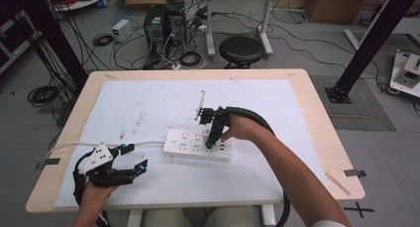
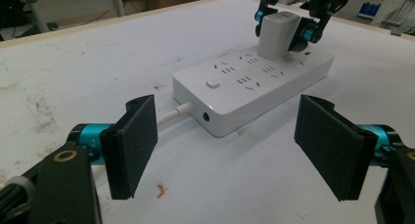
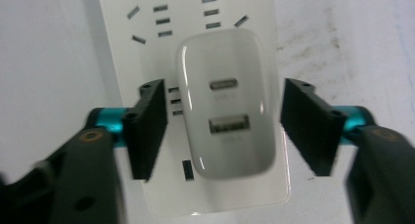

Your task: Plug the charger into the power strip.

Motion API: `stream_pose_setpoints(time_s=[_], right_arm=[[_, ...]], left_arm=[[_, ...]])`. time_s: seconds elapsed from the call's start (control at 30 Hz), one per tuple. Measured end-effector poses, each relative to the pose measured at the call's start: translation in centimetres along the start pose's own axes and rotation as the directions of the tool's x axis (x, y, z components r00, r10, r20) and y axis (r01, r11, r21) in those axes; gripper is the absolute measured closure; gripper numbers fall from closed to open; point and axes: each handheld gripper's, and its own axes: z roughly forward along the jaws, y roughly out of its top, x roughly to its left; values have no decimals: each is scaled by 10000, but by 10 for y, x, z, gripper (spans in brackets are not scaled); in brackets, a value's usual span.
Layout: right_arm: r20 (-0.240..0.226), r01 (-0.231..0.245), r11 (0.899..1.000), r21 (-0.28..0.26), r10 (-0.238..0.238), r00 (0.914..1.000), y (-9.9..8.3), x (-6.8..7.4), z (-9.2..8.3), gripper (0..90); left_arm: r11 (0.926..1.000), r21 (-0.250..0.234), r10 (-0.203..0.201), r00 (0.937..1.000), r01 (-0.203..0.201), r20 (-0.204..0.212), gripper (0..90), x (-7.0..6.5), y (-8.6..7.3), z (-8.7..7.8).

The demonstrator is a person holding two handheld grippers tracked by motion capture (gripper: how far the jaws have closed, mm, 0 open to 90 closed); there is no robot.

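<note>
Item: white power strip, lying flat near centre of white-covered table; cord leaving its short end toward 9 o'clock in high view. Rows of socket slots on top face, one small square button near cord end.

Item: white charger block, plugged upright into strip at end far from cord, toward 3 o'clock in high view. Two ports on top face, one small oval, one wider rectangular.

Right tongs: pointing straight down over charger, at 12 o'clock of strip's near edge. Jaws parted, one on each side of charger, a visible gap between each pad and charger wall in right gripper view; nothing gripped. Same tongs visible at 12 o'clock in left gripper view, straddling charger.

Left tongs: resting low on table at 8 o'clock of strip, well apart from it, aimed at cord end. Jaws wide, nothing between pads; strip ahead.

Small red speck on table just before left tongs.
</note>
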Motion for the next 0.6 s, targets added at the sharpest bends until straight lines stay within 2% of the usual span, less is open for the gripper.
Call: stream_pose_setpoints(time_s=[0.07,0.17,0.23,0.3,0.37,0.4,0.43,0.47,0.53,0.6], right_arm=[[-105,-565,9962,-667,559,9984,-8,-3,-6,241],[-19,-914,9887,-1185,918,9958,-18,-5,-17,212],[-14,-1126,9787,-1719,1140,9935,-24,-7,-26,212],[-212,-1520,9595,-2372,1513,9883,-30,-8,-32,212],[-299,-1622,9450,-2839,1603,9866,-37,-7,-36,179],[-157,-1579,9386,-3067,1609,9868,-41,-7,-38,170],[214,-1590,9338,-3206,1749,9843,-44,-6,-39,170],[403,-1771,9260,-3334,2017,9786,-48,-5,-41,169],[516,-1879,9086,-3731,2225,9736,-58,-5,-44,123],[627,-2059,8897,-4075,2522,9656,-69,-4,-46,120]], left_arm=[[10000,-38,-20,10000,20,-9,241,1,1,0],[9999,-102,-9,10000,9,-11,241,1,2,1],[9999,-119,-35,10000,35,0,241,0,2,2],[9999,-131,-32,10000,33,31,241,-1,3,2],[9999,-112,9,10000,-8,53,241,-1,3,3],[9999,-106,9,10000,-8,59,241,-1,4,3],[9999,-108,6,10000,-6,58,241,-1,4,3],[9999,-97,33,10000,-32,65,241,-1,4,4],[9999,-121,-8,10000,9,82,241,-1,5,4],[9999,-129,-3,10000,4,89,241,-1,6,4]])
